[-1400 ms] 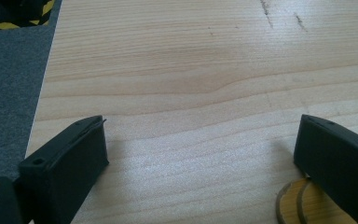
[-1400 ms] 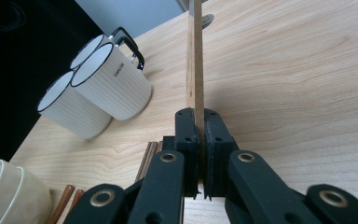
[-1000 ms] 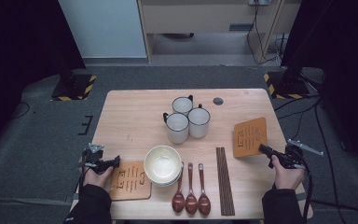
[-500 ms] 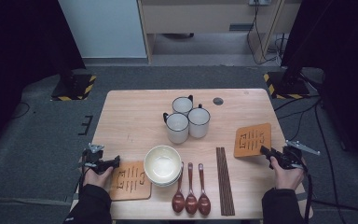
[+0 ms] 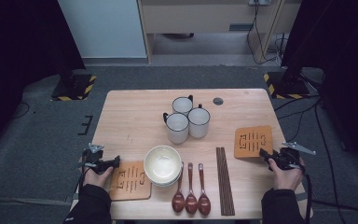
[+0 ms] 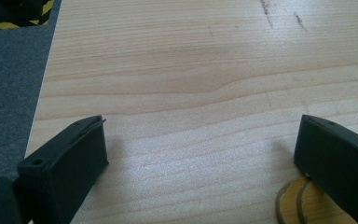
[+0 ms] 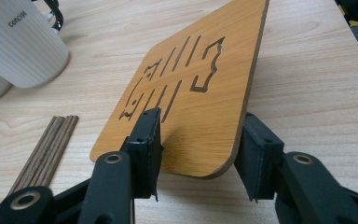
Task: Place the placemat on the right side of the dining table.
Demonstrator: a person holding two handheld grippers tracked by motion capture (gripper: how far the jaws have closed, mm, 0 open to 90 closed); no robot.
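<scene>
A wooden mat with cut-out slots (image 5: 253, 141) lies at the table's right, close to the front. My right gripper (image 5: 264, 153) is at its near edge. In the right gripper view the mat (image 7: 200, 84) slopes up away from me, with its near edge between the jaws of that gripper (image 7: 200, 126). The jaws have just been opening and their pads stand clear of the wood. A second slotted mat (image 5: 129, 179) lies at the front left. My left gripper (image 5: 114, 161) rests at its left edge, open over bare wood (image 6: 203, 135), and the mat's rounded corner (image 6: 289, 203) shows by one jaw.
Three white mugs (image 5: 186, 119) stand together at the table's centre back. A cream bowl (image 5: 162, 164) sits front centre, with three brown spoons (image 5: 190, 191) and a bundle of dark chopsticks (image 5: 224, 179) to its right. A small dark disc (image 5: 218, 101) lies at the back.
The right-hand mat has shifted a little nearer the table's front edge, and the right gripper's jaws have spread apart around it. The left hand and its gripper have stayed put.
</scene>
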